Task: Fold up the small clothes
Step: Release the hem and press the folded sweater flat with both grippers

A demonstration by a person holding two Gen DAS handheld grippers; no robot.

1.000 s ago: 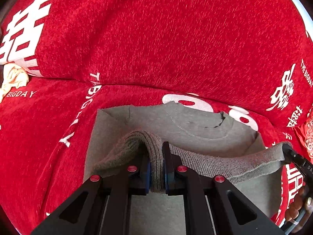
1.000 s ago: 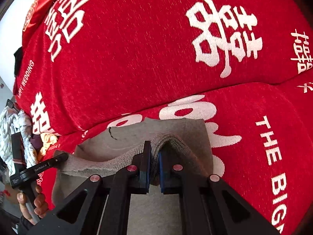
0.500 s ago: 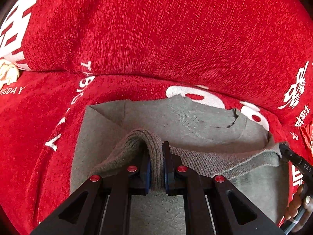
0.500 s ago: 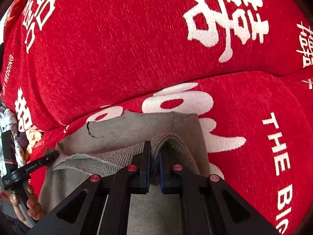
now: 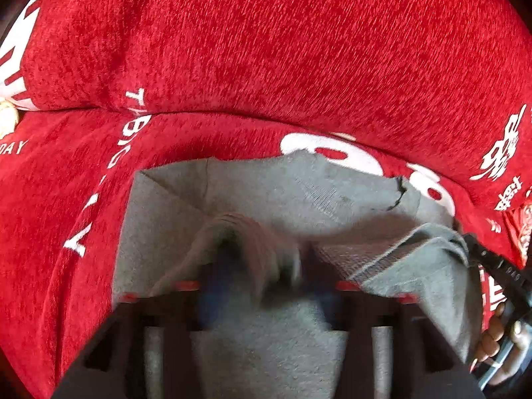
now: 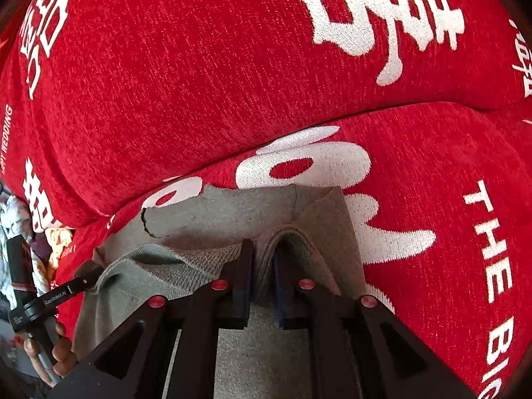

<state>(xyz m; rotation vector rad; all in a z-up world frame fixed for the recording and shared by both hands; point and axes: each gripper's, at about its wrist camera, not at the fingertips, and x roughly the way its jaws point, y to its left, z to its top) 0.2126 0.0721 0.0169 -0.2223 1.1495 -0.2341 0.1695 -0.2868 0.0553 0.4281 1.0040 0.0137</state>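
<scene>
A small grey knit garment point(image 5: 259, 196) lies on a red sofa seat, and it also shows in the right wrist view point(image 6: 232, 212). Its near ribbed hem is lifted and carried over the flat part. My left gripper point(image 5: 262, 266) is blurred by motion, its fingers spread wide apart with the hem fold loose between them. My right gripper point(image 6: 262, 259) is shut on the hem's right end. The left gripper's tip point(image 6: 86, 274) shows at the hem's left end in the right wrist view. The right gripper's tip point(image 5: 478, 252) shows at the left wrist view's right edge.
The red sofa cover with white lettering point(image 6: 332, 166) spans the seat and the backrest point(image 5: 266, 50) close behind the garment. A pile of pale clothes point(image 6: 20, 232) lies at the far left.
The left gripper's fingers have sprung apart and let go of the hem. Both grippers have carried the hem further toward the backrest.
</scene>
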